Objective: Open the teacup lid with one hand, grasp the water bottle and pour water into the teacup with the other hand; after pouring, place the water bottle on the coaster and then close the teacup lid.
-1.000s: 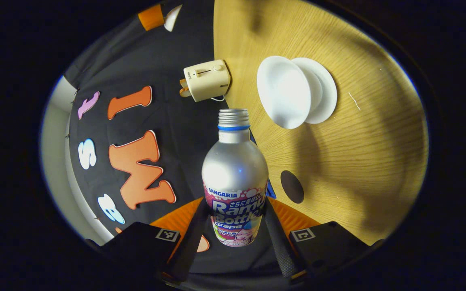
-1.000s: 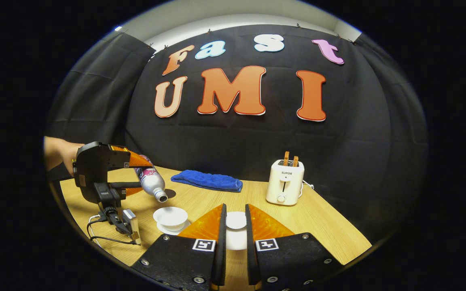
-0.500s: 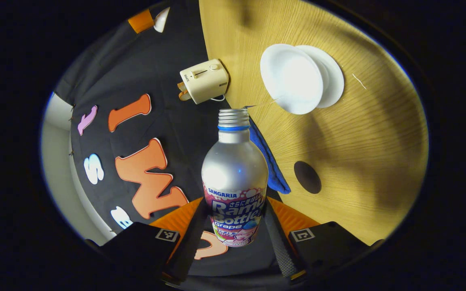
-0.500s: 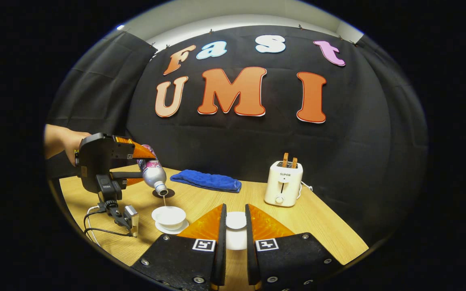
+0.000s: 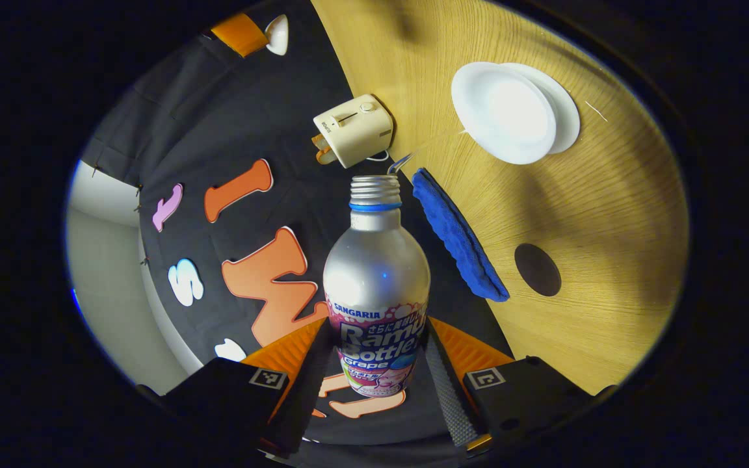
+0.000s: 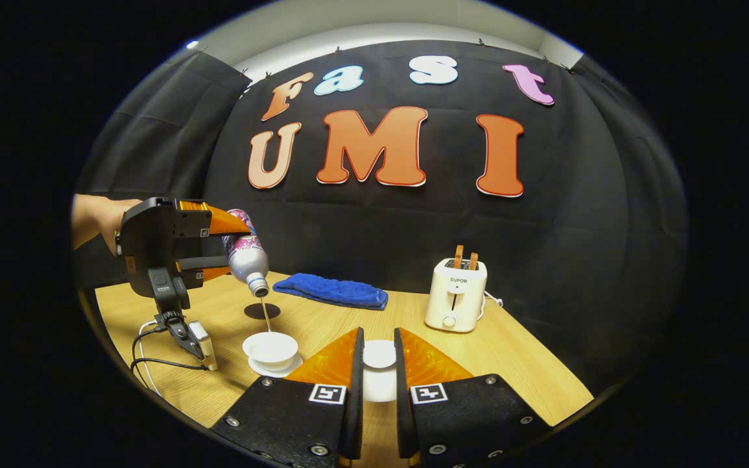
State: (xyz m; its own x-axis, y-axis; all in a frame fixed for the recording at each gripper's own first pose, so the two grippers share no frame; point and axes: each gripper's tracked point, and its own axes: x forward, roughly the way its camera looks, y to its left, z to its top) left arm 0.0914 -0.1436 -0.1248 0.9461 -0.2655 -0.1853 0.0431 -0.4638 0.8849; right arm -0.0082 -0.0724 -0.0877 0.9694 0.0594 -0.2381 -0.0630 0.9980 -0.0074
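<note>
- The wooden worktop [image 6: 517, 364] carries all the things, and the black cloth wall stands behind it.
- The left gripper [image 5: 374, 377] has its fingers closed on the lower part of the water bottle [image 5: 376, 286], one on each side of the label. In the right gripper view this gripper [image 6: 215, 250] is raised over the left part of the worktop, and a hand [image 6: 98, 218] holds it from behind.
- The right gripper [image 6: 374, 390] has its fingers nearly together around the white teacup lid [image 6: 379, 354]. The lid sits in the narrow gap between them, but I cannot tell if both fingers press on it.
- A cream toaster [image 6: 456, 294] stands at the back right of the worktop with two slices in its slots.
- A blue towel [image 6: 332, 290] lies folded at the back, between the bottle and the toaster.
- The bottle [image 6: 246, 255] has no cap and is tilted with its mouth down. A thin stream of water [image 6: 266, 315] falls from the mouth into the teacup.
- The white teacup [image 6: 270, 348] stands open on its white saucer [image 6: 259, 368], just below the bottle's mouth.
- A dark round coaster [image 6: 261, 311] lies flat on the worktop behind the teacup, near the towel, with nothing on it.
</note>
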